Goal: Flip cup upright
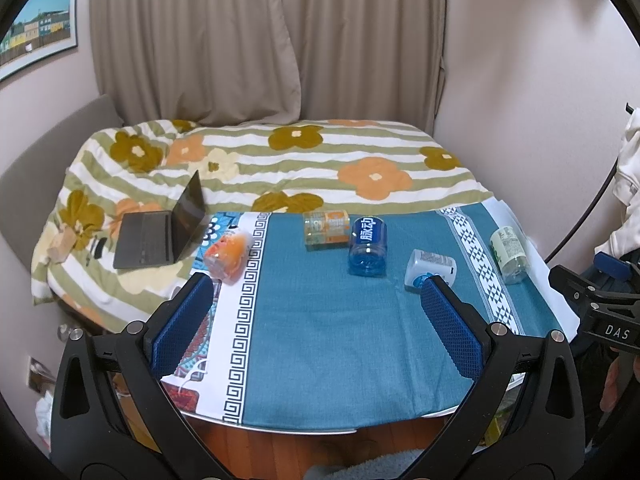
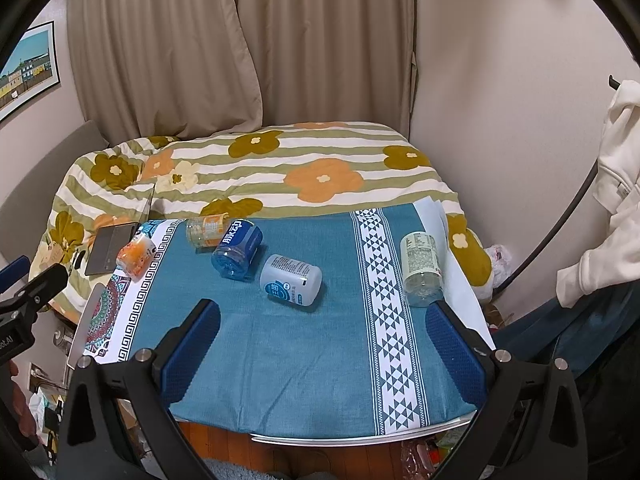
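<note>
A small table draped in a teal cloth (image 2: 304, 344) stands against a bed with a flowered quilt (image 1: 320, 168); an open laptop (image 1: 160, 236) sits on the quilt just past the table's far-left corner. Five cut-bottle cups lie on their sides on the cloth, none upright, so the flipping has not started as far as these views show. Along the far edge lie the orange-labelled clear cup (image 1: 326, 229) and, touching it on the near side, the blue cup (image 1: 368, 250). The white-and-blue cup (image 2: 291, 281) lies toward the middle, the pale green-labelled cup (image 2: 421, 267) near the right edge on the patterned white band, and the orange-filled cup (image 1: 229, 255) at the far-left corner, close to the laptop.

The left gripper (image 1: 316, 320) and right gripper (image 2: 322, 340) both hang over the near edge with their blue pads spread wide, holding nothing (each is glimpsed at the margin of the other's view).

The near half of the cloth is bare, giving free room to approach. The cups at the right edge and left corner have little margin and could roll off; the two touching cups would likely disturb each other.
</note>
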### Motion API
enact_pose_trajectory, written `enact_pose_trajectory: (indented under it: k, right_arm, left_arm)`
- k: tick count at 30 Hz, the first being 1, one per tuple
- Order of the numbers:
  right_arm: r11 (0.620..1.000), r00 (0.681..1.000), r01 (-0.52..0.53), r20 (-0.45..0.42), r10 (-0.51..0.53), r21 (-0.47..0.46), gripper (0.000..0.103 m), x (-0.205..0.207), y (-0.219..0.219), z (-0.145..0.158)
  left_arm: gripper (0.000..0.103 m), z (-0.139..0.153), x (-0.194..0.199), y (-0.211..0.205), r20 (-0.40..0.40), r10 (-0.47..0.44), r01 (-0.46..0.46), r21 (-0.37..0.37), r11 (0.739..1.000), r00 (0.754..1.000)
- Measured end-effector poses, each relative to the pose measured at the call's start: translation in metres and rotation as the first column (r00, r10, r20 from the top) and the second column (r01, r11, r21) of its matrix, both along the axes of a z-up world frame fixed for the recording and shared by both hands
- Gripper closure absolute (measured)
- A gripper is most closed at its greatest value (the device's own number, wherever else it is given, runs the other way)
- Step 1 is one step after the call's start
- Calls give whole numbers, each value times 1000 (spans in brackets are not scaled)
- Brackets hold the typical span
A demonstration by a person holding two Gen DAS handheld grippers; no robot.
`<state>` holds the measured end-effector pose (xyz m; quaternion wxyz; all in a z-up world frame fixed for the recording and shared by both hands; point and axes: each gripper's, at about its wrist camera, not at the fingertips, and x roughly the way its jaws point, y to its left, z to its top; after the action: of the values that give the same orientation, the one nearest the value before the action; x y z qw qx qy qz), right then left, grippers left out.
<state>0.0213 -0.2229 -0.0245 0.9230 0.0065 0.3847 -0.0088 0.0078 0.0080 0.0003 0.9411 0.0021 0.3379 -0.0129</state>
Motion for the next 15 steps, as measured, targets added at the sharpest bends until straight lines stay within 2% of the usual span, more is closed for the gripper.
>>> enact_pose_trajectory:
  k: [15]
  right_arm:
    - [1000,1000,8,-4,-8,5,0,2,0,-3]
  left_arm:
    - [0,0,1,2,-1,0,0,-1,1000,1000]
